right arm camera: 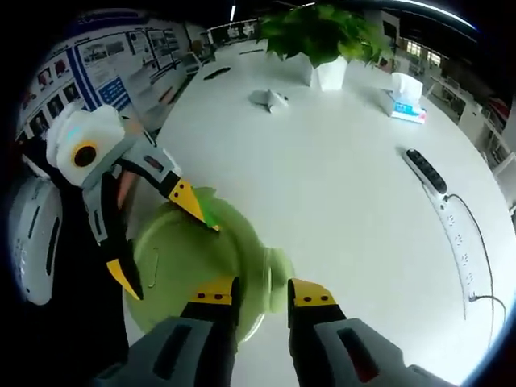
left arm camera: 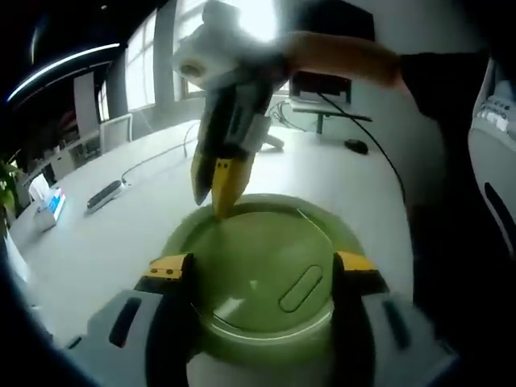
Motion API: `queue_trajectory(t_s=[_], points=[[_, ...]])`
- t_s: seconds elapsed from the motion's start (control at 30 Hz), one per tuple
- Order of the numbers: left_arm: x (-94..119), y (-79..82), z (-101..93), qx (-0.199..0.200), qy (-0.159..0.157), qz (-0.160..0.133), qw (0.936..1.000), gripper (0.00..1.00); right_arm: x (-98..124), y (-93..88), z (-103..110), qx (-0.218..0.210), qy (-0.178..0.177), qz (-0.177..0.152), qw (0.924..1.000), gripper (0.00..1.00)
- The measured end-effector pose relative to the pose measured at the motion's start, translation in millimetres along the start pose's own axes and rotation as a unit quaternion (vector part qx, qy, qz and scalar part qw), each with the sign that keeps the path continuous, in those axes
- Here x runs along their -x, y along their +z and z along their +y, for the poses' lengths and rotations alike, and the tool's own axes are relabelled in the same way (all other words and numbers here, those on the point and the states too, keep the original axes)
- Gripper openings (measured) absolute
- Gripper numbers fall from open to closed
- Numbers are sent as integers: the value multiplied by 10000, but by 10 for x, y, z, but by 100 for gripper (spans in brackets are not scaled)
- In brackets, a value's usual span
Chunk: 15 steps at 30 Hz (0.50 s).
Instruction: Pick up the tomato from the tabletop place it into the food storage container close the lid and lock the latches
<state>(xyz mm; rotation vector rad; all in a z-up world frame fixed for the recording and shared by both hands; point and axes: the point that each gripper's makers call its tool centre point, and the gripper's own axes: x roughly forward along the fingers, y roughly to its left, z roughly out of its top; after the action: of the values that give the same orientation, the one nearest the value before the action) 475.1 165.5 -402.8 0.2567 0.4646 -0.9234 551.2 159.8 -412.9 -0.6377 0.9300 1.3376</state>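
- Tomato: can't see it in either view; the container's lid (left arm camera: 270, 270) is on and opaque enough to hide whatever is inside.
- Left gripper (left arm camera: 262, 270): jaws spread wide, yellow tips on either side of the round green container (left arm camera: 266, 322), touching or very near its wall; can't tell if they press. The container's lower wall is cut off behind the grey jaw bodies.
- Lid: matte pale green, circular, with a raised oblong tab on top and soft window glare.
- Right gripper in the left gripper view (left arm camera: 218, 181): comes down from above, yellow tips close together at the lid's far rim. Motion-blurred, so the latch under them is hard to make out.
- Right gripper view: own gripper (right arm camera: 262, 294) has jaws slightly parted, straddling a small green latch flap (right arm camera: 278, 278) at the container rim; contact unclear.
- Left gripper in that view (right arm camera: 161, 242): spread across the container, one tip at the top rim, one at the lower left.
- Table (right arm camera: 347, 161): smooth white, glossy. On it a power strip (right arm camera: 427, 171) with cable, a tissue box (right arm camera: 407, 101) and a potted plant (right arm camera: 322, 44), all well apart from the container.
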Motion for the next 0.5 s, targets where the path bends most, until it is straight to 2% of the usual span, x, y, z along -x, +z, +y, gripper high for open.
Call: queue_trajectory(t_s=[0.3,0.5], points=[[-1,1,3,-6,-26,-4,10000,66,-24,7,-2,-125,249,352,9990,20],[0,2,9,-3,-27,-30,10000,66,-35,-12,0,-306,438,451,9976,19]])
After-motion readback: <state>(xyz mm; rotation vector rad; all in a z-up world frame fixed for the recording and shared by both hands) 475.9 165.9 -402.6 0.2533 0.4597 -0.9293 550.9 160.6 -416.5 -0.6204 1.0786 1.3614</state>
